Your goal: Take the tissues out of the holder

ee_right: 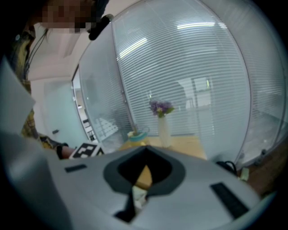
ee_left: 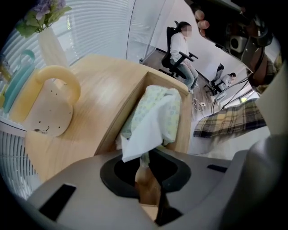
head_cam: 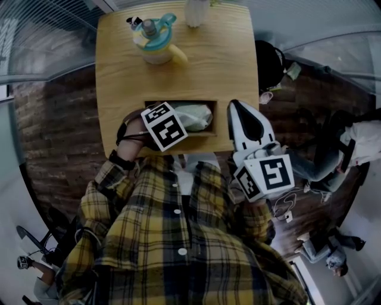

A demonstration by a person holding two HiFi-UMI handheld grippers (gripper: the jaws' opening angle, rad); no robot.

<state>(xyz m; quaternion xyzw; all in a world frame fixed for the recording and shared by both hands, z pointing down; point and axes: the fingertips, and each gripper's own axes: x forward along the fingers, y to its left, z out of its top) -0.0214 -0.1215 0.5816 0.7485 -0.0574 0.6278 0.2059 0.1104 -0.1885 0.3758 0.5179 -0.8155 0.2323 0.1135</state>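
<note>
A wooden tissue holder point(head_cam: 209, 132) sits on the near side of the wooden table point(head_cam: 119, 77), and a pale green tissue pack point(head_cam: 195, 115) lies in it. My left gripper point(ee_left: 145, 173) hangs over the holder's left end, its marker cube point(head_cam: 164, 125) covering the jaws in the head view. In the left gripper view a white tissue point(ee_left: 146, 128) stands up out of the pack point(ee_left: 157, 105), and its lower corner runs down between the nearly closed jaws. My right gripper point(head_cam: 234, 108) rests at the holder's right end, jaws together in a point, with nothing in them.
A teal and yellow lidded cup point(head_cam: 156, 40) and a white vase point(head_cam: 196, 12) stand at the table's far side. The vase holds purple flowers point(ee_right: 161, 108). People sit to the right of the table point(head_cam: 351, 146), one on an office chair point(ee_left: 180, 49). Glass walls with blinds surround the table.
</note>
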